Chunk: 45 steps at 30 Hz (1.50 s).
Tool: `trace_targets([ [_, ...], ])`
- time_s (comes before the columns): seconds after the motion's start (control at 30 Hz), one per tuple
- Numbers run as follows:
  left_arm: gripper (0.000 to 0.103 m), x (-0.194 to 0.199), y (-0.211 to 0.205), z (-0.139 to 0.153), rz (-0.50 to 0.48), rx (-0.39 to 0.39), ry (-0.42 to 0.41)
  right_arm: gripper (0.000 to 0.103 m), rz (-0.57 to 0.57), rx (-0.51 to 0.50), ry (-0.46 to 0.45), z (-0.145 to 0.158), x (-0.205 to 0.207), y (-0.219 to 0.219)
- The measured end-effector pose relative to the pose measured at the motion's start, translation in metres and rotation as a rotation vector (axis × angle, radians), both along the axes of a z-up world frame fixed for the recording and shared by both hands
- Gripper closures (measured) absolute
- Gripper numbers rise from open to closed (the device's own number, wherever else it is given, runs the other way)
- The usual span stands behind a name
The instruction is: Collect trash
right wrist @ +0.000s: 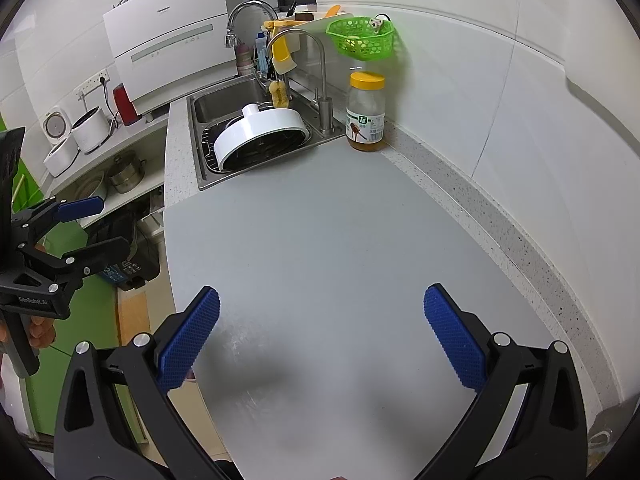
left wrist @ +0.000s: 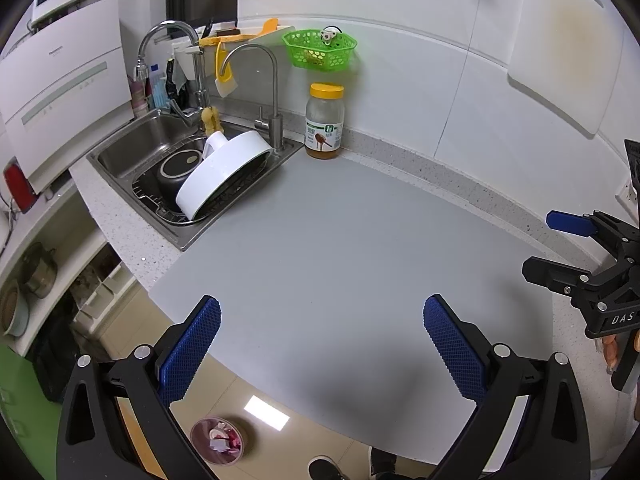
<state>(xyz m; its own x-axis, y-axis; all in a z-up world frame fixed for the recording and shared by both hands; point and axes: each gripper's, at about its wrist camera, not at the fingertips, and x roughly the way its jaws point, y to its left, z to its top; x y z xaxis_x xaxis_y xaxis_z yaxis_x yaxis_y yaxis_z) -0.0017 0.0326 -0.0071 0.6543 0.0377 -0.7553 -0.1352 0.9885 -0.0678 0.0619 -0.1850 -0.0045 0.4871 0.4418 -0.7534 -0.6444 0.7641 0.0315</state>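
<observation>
Both tongs gape wide and grip nothing: the left gripper [left wrist: 322,344] over the counter's [left wrist: 340,248] front edge, the right gripper [right wrist: 322,340] beside it. Below the front edge, a trash bin [left wrist: 218,440] stands on the floor. A honey jar [left wrist: 325,122] stands at the back edge beside the sink [left wrist: 132,148].

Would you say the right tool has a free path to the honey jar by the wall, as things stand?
Probably yes. The right tool is open and holds nothing, and only bare grey countertop lies between it and the honey jar. The sink sits off to the jar's left, out of the way.
</observation>
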Motion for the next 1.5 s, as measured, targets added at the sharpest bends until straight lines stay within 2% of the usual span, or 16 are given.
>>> trace_targets([
  [1.5,0.006,0.0065,0.0013,0.0014,0.002,-0.006,0.007,0.003,0.019,-0.003,0.001,-0.0019,0.0095,-0.0003],
])
